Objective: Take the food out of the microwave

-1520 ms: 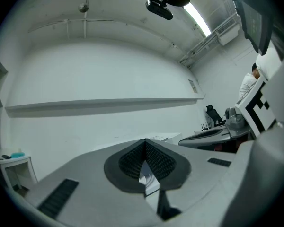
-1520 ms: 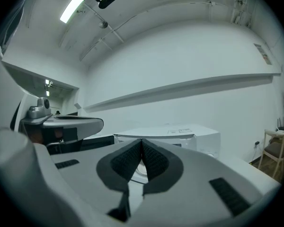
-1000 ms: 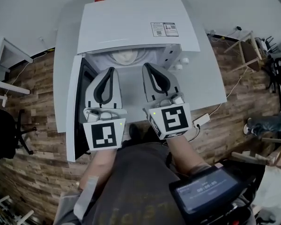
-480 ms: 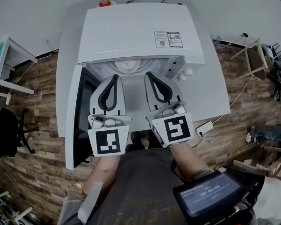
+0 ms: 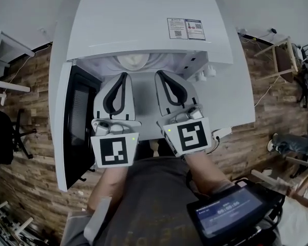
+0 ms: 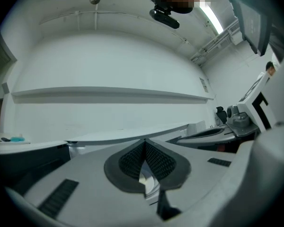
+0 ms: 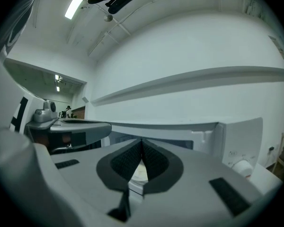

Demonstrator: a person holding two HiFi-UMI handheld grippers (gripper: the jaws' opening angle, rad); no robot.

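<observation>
Jaws on the left gripper (image 5: 124, 77) and right gripper (image 5: 159, 74) were both pinched shut on nothing, aimed level into the open microwave (image 5: 143, 24), with the pale dish of food (image 5: 136, 61) sitting dead ahead deeper inside, between them, maybe slightly nearer the left one.

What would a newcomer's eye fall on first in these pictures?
The big white microwave fills the top of the head view, its door swung open to the left. In front of its opening, the left gripper and the right gripper sit side by side, both shut and empty.
</observation>
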